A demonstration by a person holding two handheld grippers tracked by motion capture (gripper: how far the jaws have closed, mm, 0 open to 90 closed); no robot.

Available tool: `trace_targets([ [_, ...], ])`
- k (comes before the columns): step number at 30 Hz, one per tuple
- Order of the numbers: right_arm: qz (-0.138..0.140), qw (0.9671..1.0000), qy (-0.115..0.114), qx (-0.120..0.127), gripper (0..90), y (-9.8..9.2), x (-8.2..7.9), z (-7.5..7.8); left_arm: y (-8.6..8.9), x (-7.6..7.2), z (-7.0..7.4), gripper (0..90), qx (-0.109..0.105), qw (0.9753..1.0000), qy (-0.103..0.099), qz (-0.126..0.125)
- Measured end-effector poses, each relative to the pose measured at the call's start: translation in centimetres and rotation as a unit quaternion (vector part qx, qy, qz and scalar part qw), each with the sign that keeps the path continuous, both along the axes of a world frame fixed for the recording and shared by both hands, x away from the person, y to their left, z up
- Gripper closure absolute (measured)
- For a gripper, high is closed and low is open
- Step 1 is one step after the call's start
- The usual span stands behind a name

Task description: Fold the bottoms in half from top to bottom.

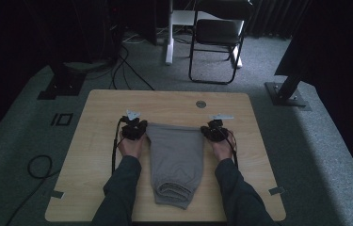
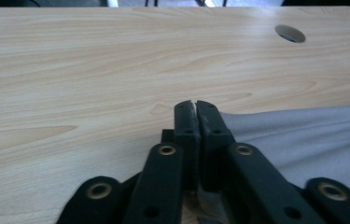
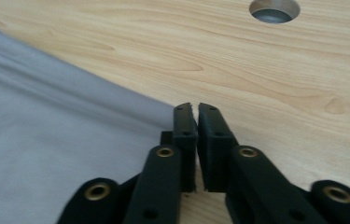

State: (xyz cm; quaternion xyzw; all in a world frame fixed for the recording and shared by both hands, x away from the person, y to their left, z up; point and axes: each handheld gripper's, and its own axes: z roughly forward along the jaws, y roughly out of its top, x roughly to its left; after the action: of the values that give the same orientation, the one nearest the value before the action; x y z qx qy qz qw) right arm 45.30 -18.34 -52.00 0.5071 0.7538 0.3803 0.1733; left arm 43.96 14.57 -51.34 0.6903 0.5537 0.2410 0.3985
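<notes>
A grey garment [image 1: 176, 155] lies lengthwise on the wooden table [image 1: 94, 155], its near end rolled up [image 1: 174, 190]. My left gripper [image 1: 134, 127] sits at the garment's far left corner. In the left gripper view its jaws [image 2: 195, 103] are pressed together, and the grey cloth [image 2: 303, 135] runs in from the right with creases pulled toward them. My right gripper [image 1: 214, 129] sits at the far right corner. Its jaws [image 3: 195, 106] stand nearly together with a hairline gap, and the cloth's corner [image 3: 46, 140] ends at them.
A round cable hole [image 1: 201, 104] is in the table just beyond the garment. Bare wood lies left and right of the cloth. A folding chair [image 1: 216, 37] and stand bases stand on the carpet behind the table.
</notes>
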Motion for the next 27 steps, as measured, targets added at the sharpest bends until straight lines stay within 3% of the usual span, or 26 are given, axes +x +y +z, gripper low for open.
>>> trace_targets([
  [2,-0.006,0.9997,0.0,-0.024,79.7,0.3,0.2,-0.2,0.2,0.0,-0.2,83.6,-0.008,0.9999,0.003,0.007],
  [6,-0.011,0.9997,0.012,-0.021,68.5,0.1,0.5,-0.8,-0.2,0.5,-0.7,76.2,0.003,0.9996,0.021,-0.016],
  [8,-0.007,0.9997,0.012,-0.022,64.9,0.2,0.6,-1.0,-0.5,0.8,-1.1,71.6,0.014,0.9995,0.025,-0.016],
  [14,-0.003,0.9994,0.029,-0.017,57.7,0.5,1.4,-1.6,-1.4,1.7,-1.8,61.0,0.017,0.9989,0.04,-0.018],
  [27,0.004,0.999,0.036,-0.026,54.3,1.5,1.8,-2.2,-1.5,2.3,-2.1,54.7,0.026,0.9979,0.058,-0.005],
])
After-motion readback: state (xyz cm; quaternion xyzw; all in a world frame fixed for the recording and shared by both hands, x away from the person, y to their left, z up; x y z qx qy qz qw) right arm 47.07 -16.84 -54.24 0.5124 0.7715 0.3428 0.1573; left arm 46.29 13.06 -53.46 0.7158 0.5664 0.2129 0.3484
